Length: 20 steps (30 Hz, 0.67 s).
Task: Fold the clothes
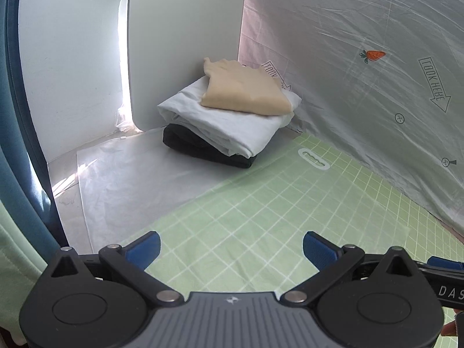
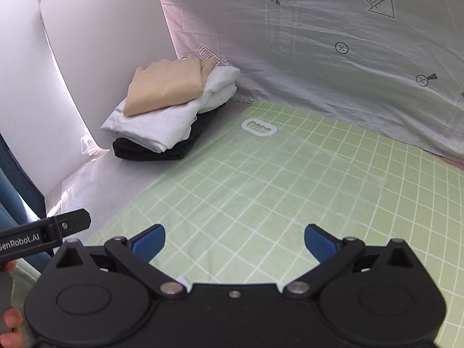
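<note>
- Clothes (image 1: 229,116): one folded stack in the far left corner, on the clear sheet, just off the mat's corner and against the white panel and backdrop.
- Black garment (image 1: 200,149): bottom of the stack, folded, partly covered.
- White garment (image 1: 232,124): middle layer, folded, overhanging the black one toward the mat.
- Beige garment (image 1: 246,92): top layer, folded, its far edge touching the backdrop.
- White panel (image 1: 185,29): upright, behind and left of the stack.
- Clear sheet (image 1: 130,179): flat on the worktop, left of the mat.
- Mat (image 1: 290,208): green with a white grid and a white cut-out handle at its far edge; bare beneath both grippers.
- Backdrop (image 1: 348,43): pale cloth printed with a carrot and "LOOK HERE" arrows, standing along the mat's far side.
- Left gripper (image 1: 232,246): fingers spread wide, nothing between them, above the mat's near edge.
- Right gripper (image 2: 235,242): fingers spread wide, nothing held, above the mat, just beside the left one.
</note>
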Tool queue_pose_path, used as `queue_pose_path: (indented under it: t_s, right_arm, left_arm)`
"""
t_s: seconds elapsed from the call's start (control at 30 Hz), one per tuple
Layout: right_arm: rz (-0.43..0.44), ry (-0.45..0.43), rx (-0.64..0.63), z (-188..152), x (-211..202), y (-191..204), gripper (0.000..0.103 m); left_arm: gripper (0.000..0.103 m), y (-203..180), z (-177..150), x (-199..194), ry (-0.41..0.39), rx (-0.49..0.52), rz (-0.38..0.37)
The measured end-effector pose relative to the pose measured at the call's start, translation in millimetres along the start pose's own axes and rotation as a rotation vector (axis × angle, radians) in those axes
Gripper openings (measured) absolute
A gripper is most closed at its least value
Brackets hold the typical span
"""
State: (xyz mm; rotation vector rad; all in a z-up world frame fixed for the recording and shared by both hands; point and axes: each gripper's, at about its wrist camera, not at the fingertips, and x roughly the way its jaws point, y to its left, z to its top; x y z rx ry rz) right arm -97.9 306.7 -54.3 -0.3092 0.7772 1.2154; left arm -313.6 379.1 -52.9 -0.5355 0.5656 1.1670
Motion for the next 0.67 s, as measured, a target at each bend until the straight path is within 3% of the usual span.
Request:
queue_pose_path:
  t_s: [0.23,0.67]
  right_arm:
    - [-0.021,-0.017,0.000,-28,-23,1,0.103]
    - [-0.043,-0.060,0.010,-30,-37,7,0.103]
  left_arm:
    - [0.103,5,-16,-19,-0.010,0.036,-0.007]
    - [0.103,1,-9,-23,-0.044,0.077,-0.059]
